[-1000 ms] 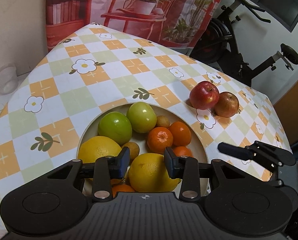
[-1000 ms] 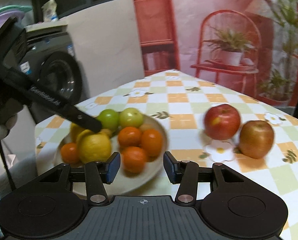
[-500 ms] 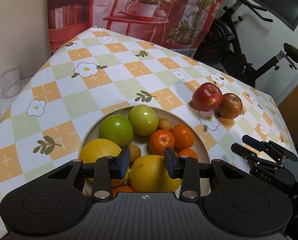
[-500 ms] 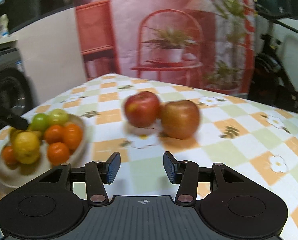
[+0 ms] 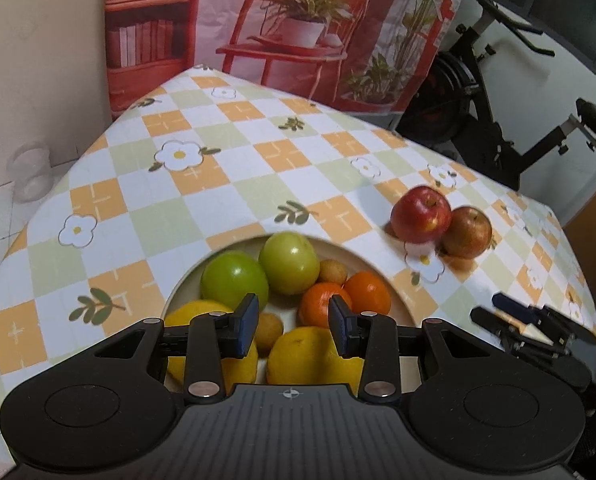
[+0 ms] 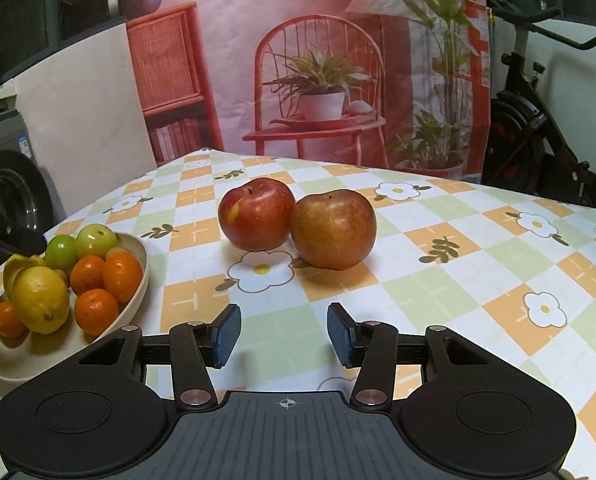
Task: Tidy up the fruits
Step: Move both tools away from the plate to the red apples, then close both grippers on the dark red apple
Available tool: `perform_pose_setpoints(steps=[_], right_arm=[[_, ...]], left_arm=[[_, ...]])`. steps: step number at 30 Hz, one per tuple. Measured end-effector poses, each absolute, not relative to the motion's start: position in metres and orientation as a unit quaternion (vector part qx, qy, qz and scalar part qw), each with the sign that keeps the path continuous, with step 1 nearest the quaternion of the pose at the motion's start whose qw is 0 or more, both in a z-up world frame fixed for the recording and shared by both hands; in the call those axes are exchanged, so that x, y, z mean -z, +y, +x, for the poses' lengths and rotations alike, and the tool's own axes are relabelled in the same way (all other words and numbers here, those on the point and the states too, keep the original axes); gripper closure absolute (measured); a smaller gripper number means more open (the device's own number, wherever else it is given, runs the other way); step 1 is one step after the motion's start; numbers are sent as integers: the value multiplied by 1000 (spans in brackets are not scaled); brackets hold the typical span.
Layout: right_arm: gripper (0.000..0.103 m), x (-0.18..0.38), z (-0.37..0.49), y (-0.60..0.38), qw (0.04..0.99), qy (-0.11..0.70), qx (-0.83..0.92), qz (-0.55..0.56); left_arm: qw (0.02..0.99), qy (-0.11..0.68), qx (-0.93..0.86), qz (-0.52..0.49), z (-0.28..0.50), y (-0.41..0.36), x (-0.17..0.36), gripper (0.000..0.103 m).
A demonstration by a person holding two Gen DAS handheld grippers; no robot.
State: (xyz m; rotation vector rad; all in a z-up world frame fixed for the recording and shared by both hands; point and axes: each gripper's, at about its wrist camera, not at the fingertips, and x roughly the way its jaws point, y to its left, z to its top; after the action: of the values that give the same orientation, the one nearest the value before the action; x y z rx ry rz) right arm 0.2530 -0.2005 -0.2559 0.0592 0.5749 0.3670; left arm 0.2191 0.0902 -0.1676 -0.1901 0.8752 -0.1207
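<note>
Both tools are empty right now. The left tool hangs over the near part of the bowl, its pads apart with a visible gap and nothing pinched; through that gap you see a small brownish fruit and the top of a lemon. The rest of the bowl is packed: two green fruits, a few mandarins and another lemon off to the left.

The right tool sits low over the checkered cloth on the bench, pads also spread and holding nothing. Straight ahead of it, a bit further out on the bench, are two apples touching each other: a red apple on the left and a duller brownish-red apple on the right. They aren't between the pads, there's bare cloth in between. From this view the bowl is off to the left, well apart from the apples.

In the left wrist view the right tool shows at the right edge, near the bench's edge, short of the apples.
</note>
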Motion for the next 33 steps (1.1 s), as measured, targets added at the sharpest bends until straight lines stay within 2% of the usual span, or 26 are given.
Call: perform_pose_setpoints(steps=[16, 23, 26, 30, 33], right_arm=[[58, 253, 257, -203, 945, 275, -176, 21], [57, 251, 278, -208, 952, 259, -160, -18], [53, 251, 291, -213, 953, 256, -158, -21], [41, 250, 308, -216, 954, 251, -163, -21], [36, 248, 317, -220, 952, 248, -177, -9]], left_arm=[[912, 390, 118, -50, 260, 23, 144, 62], [913, 372, 151, -74, 290, -21, 136, 62], [911, 372, 167, -63, 303, -43, 138, 62], [905, 381, 184, -40, 325, -67, 143, 62], [899, 394, 187, -37, 342, -77, 148, 63]])
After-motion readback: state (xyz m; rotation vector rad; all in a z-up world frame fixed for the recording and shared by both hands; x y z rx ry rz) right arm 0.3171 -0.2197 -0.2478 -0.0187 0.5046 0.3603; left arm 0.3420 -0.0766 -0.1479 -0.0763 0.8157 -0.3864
